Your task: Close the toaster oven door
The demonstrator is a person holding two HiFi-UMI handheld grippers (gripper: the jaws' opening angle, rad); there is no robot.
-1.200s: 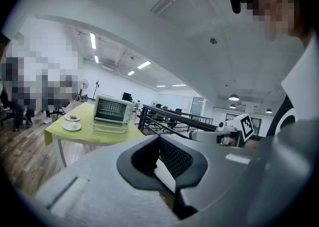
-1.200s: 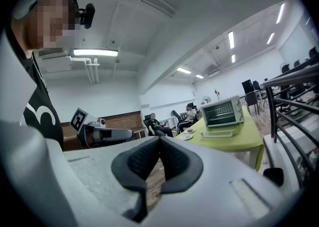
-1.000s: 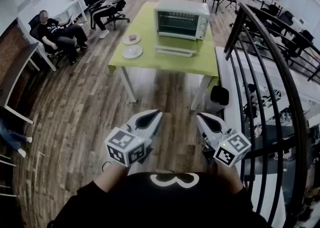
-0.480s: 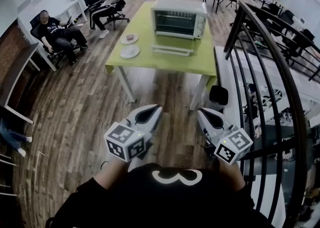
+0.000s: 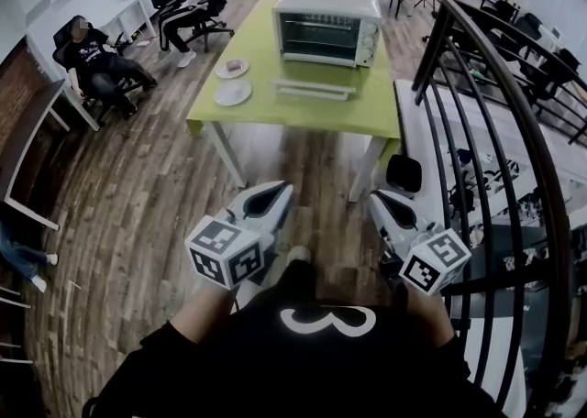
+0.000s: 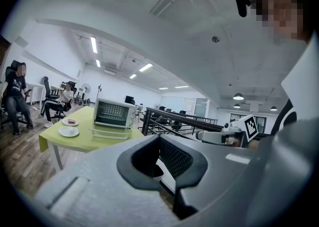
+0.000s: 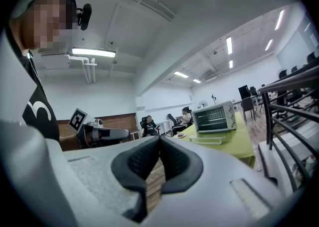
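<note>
My left tool (image 5: 278, 192) and right tool (image 5: 377, 199), lower centre, are both closed on nothing. The toaster oven (image 5: 327, 27) sits top centre on the green surface (image 5: 275, 112), its door (image 5: 312, 91) dropped open, well away from me. Risk: I clip the right-side railing (image 5: 477, 86) approaching.

toaster oven (image 5: 327, 27): door (image 5: 315, 90) open (on green table (image 5: 275, 112)) | left gripper (image 5: 274, 194), right gripper (image 5: 382, 201): over floor (image 5: 138, 205)

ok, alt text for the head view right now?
Toaster oven with its door folded down stands on a green table, across a wood floor from the person. The left gripper and right gripper, both shut and empty, are held low, close to the body.
</note>
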